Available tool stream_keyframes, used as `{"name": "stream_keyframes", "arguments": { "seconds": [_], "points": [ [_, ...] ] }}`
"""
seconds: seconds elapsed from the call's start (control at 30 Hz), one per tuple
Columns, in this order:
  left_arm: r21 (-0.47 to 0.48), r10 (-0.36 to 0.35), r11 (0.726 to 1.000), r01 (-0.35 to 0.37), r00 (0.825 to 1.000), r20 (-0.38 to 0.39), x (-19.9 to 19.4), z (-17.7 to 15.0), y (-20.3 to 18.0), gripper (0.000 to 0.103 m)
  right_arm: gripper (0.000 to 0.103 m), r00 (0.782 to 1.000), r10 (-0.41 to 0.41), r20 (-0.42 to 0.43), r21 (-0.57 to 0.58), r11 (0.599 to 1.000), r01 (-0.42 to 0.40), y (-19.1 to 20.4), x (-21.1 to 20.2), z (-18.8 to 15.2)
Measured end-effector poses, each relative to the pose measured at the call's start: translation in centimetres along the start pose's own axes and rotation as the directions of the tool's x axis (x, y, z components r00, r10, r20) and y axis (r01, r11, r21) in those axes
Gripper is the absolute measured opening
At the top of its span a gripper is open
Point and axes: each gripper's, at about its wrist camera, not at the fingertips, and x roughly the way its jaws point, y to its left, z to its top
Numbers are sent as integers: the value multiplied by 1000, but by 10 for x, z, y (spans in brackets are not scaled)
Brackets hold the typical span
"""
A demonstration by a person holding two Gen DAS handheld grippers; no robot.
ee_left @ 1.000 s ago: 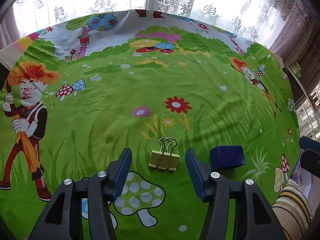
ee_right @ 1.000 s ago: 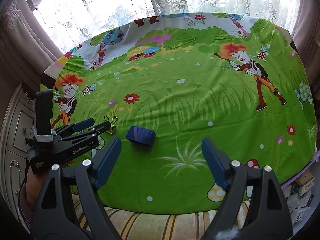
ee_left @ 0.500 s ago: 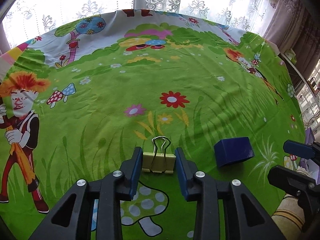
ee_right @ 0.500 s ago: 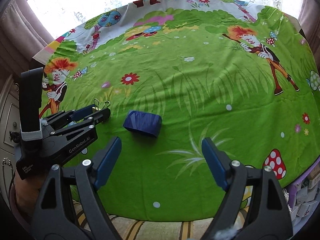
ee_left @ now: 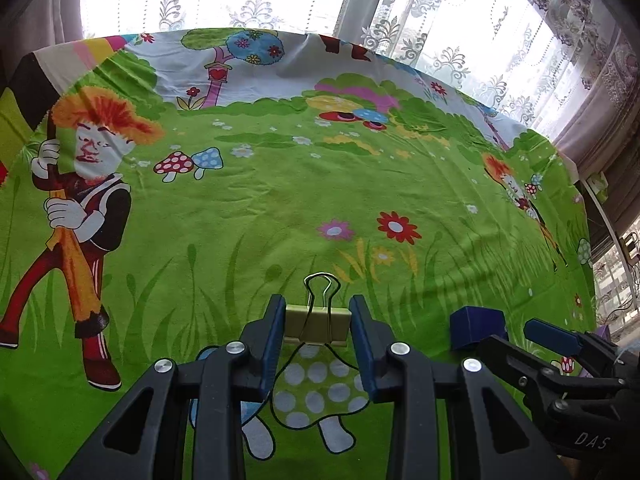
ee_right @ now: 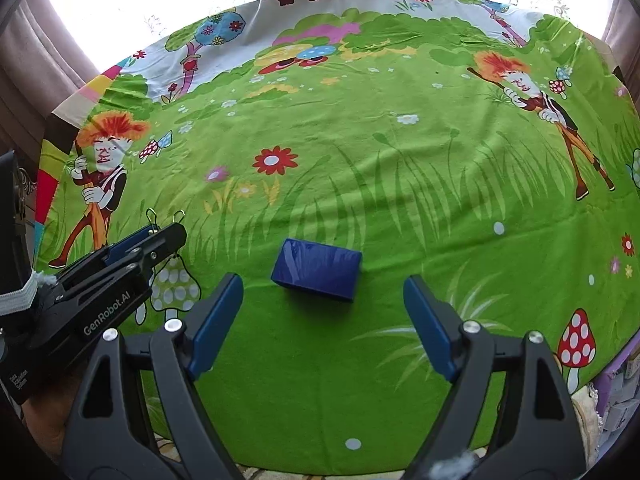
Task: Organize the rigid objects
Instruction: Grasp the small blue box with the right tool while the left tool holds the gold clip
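Observation:
A gold binder clip (ee_left: 318, 324) with wire handles sits between the blue pads of my left gripper (ee_left: 318, 322), which is shut on its two sides. To its right a dark blue block (ee_left: 478, 328) rests on the green cartoon cloth (ee_left: 280, 208). In the right wrist view the same blue block (ee_right: 317, 269) lies just ahead of my right gripper (ee_right: 323, 308), whose jaws stand wide open with nothing between them. My left gripper (ee_right: 166, 236) shows at the left there, with the clip's handles (ee_right: 164, 218) poking out past its tips.
The cloth covers the whole surface up to the lace curtains (ee_left: 400, 20) at the back. A striped fabric edge (ee_right: 280, 474) runs along the near side. Small boxes (ee_right: 624, 412) are stacked off the right edge.
My left gripper closed its jaws onto the binder clip, then shifted leftward across the cloth with it. My right gripper came lower and nearer to the blue block, still open.

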Motion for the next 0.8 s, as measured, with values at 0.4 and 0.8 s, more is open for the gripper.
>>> {"name": "stream_keyframes", "arguments": {
  "seconds": [0.4,0.8],
  "points": [
    [-25,-13,1000,14,1000,25,-8,-3,3,34,60,993,-115,-37,-40,993,114,9,31,7],
    [-15,-24,1000,25,998,52,-30,-10,-13,34,57,994,-109,18,-55,992,110,0,4,1]
  ]
}}
